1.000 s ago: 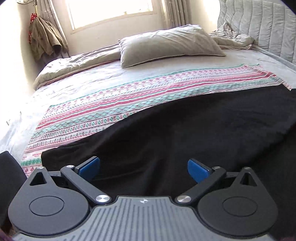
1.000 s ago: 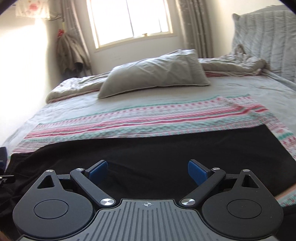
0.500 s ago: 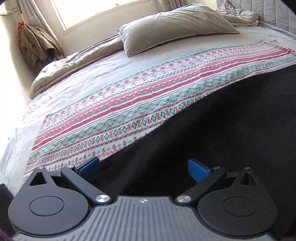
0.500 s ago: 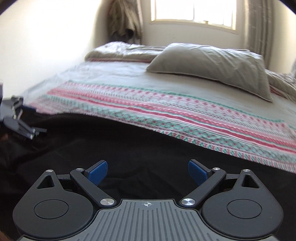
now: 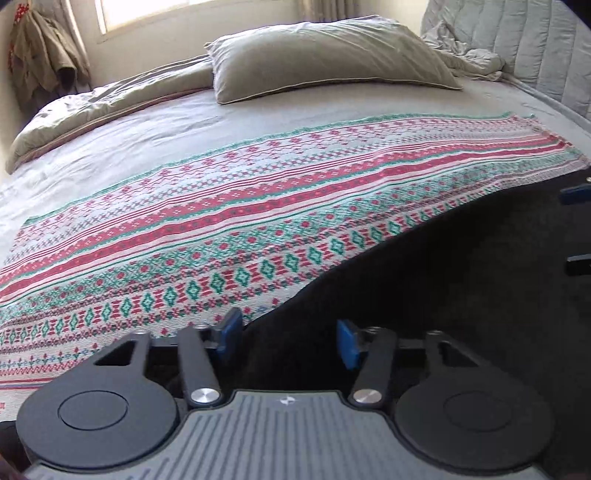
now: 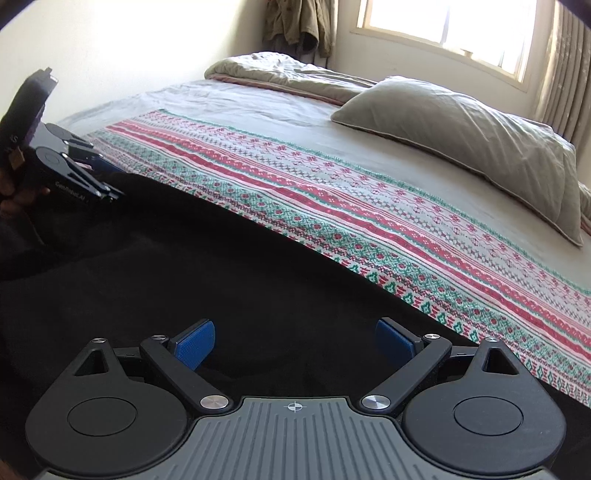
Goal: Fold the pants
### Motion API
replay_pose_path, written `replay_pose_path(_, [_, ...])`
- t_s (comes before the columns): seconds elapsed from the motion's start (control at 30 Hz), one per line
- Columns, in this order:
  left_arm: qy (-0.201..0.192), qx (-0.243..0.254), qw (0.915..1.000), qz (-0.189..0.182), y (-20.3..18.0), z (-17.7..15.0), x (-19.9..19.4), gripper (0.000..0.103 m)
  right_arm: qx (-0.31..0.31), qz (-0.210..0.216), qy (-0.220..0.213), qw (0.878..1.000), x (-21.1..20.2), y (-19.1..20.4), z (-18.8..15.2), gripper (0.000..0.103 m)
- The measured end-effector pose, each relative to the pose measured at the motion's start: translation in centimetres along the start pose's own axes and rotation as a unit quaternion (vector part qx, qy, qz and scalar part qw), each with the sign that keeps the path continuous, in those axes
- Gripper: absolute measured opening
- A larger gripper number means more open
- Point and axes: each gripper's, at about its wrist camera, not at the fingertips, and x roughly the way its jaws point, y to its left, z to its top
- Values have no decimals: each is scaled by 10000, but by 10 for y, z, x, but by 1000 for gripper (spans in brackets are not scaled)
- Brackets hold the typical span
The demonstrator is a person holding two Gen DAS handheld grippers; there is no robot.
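Since prev frame I've dropped both grippers to pants (image 5: 461, 295) far edge on blanket (image 5: 258, 206). L gripper (image 5: 288, 338) half-shut, closing over hem; R gripper (image 6: 294, 341) wide, empty. No fold yet.

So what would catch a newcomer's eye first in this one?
The striped red, green and white blanket across the middle of the bed, with the black pants spread over its near edge. Behind it lies a grey pillow below the bright window. The left gripper, jaws closing, sits at the pants' edge.
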Motion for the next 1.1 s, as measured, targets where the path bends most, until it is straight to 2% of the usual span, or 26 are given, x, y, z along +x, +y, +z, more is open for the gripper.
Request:
replay_pose_path(0.07, [22, -33, 10000, -63, -3, -1, -3, 35, -65, -17, 0, 10000, 1, 2, 1, 96])
replay_pose_path(0.17, [-44, 63, 10000, 49, -10, -3, -11, 22, -91, -38, -16, 9999, -1, 5, 3, 96])
replay_pose_path(0.43, [-783, 383, 9949, 507, -39, -18, -57, 19, 142, -69, -77, 9998, -11, 3, 4, 96])
replay_pose_path(0.57, [-1117, 412, 9914, 547, -50, -29, -89, 19, 474, -26, -42, 9989, -19, -7, 1, 96])
replay_pose_path(0.77, [-1421, 528, 9875, 422, -77, -67, -137, 19, 1271, 226, 19, 9916, -41, -29, -10, 96])
replay_pose_path(0.93, [-1404, 444, 9888, 238, -93, -100, -159, 19, 2132, 180, 182, 9767, -57, -60, -22, 96])
replay_pose_path(1.1, [-1290, 394, 9907, 174, -99, -121, -164, 19, 3316, 201, 261, 9428, -69, -100, -41, 96])
